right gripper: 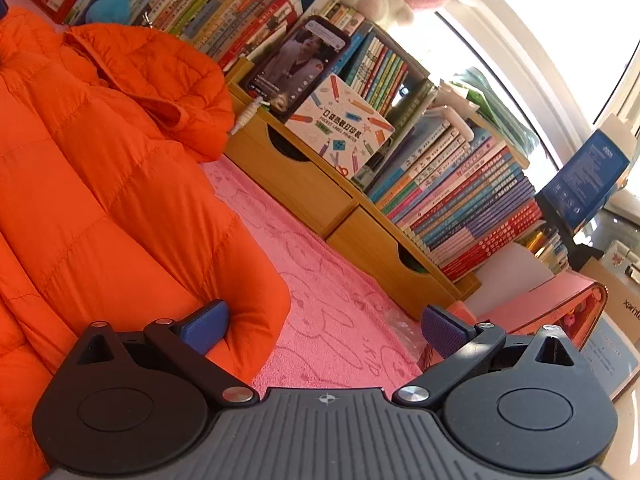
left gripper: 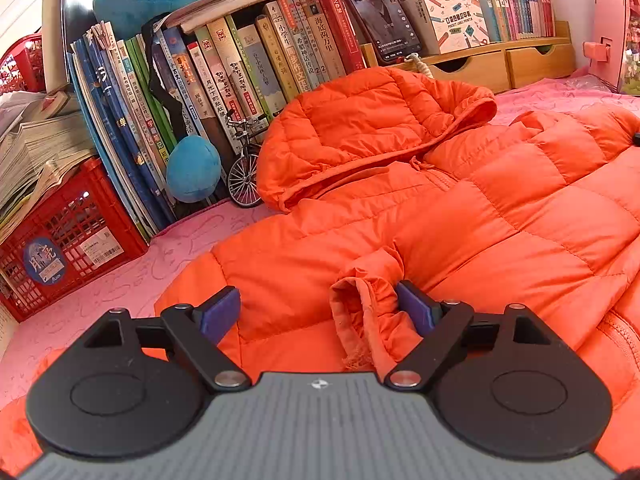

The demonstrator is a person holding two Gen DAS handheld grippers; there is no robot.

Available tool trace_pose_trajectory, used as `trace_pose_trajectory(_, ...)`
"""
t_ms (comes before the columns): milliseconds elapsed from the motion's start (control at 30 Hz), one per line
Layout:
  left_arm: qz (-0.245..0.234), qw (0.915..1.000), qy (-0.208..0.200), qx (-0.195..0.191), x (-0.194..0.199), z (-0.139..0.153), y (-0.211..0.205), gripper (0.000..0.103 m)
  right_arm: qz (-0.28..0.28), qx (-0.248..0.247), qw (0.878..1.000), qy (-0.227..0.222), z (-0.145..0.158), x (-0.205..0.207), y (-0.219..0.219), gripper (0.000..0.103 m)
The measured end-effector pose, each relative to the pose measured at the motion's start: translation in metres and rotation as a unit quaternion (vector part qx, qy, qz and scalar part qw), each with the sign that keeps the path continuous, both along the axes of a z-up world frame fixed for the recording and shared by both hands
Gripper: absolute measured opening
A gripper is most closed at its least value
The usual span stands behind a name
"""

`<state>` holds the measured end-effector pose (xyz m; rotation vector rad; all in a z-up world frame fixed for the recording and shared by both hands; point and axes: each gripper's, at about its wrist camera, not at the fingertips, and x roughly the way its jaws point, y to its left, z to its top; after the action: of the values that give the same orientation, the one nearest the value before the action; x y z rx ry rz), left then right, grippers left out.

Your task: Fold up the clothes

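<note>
An orange puffer jacket (left gripper: 480,220) lies spread on a pink cloth (left gripper: 120,280), its hood (left gripper: 360,120) toward the books. My left gripper (left gripper: 316,294) hovers low over the jacket, open wide. A crumpled sleeve cuff (left gripper: 360,312) lies between the pads, up against the right pad; the left pad is free. In the right wrist view the jacket (right gripper: 100,200) fills the left side, hood (right gripper: 160,72) at the top. My right gripper (right gripper: 324,312) is open over the pink cloth (right gripper: 332,280), its left finger beside the jacket's right edge, nothing between the pads.
Rows of books back the work area. A red crate (left gripper: 68,248), a blue plush (left gripper: 192,168) and a model bicycle (left gripper: 244,172) stand at the left. A phone (right gripper: 296,64) leans on a wooden drawer shelf (right gripper: 320,200). A pink box (right gripper: 540,300) sits at the right.
</note>
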<state>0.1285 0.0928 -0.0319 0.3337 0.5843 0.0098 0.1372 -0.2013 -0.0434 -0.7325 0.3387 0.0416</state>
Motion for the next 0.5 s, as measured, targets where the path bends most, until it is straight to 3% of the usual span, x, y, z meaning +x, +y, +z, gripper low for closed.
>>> trace_pose_trajectory(33,0.000,1.0000,0.000,-0.001,0.000,0.000,0.000,0.086,-0.003,0.001,1.000,0.003,0.004,0.000,0.001,0.103)
trace_pose_trajectory(167,0.000,1.0000,0.002,-0.005,0.001,0.000,0.001,0.086,0.034,-0.028,0.998,-0.052,0.015,-0.012,0.022,0.103)
trace_pose_trajectory(300,0.000,1.0000,0.001,-0.004,0.001,0.000,0.001,0.086,0.102,-0.012,0.992,-0.080,0.035,-0.009,0.072,0.103)
trace_pose_trajectory(500,0.001,1.0000,-0.003,0.008,0.000,-0.001,-0.003,0.086,0.164,0.025,0.985,-0.038,0.033,0.019,0.148,0.103)
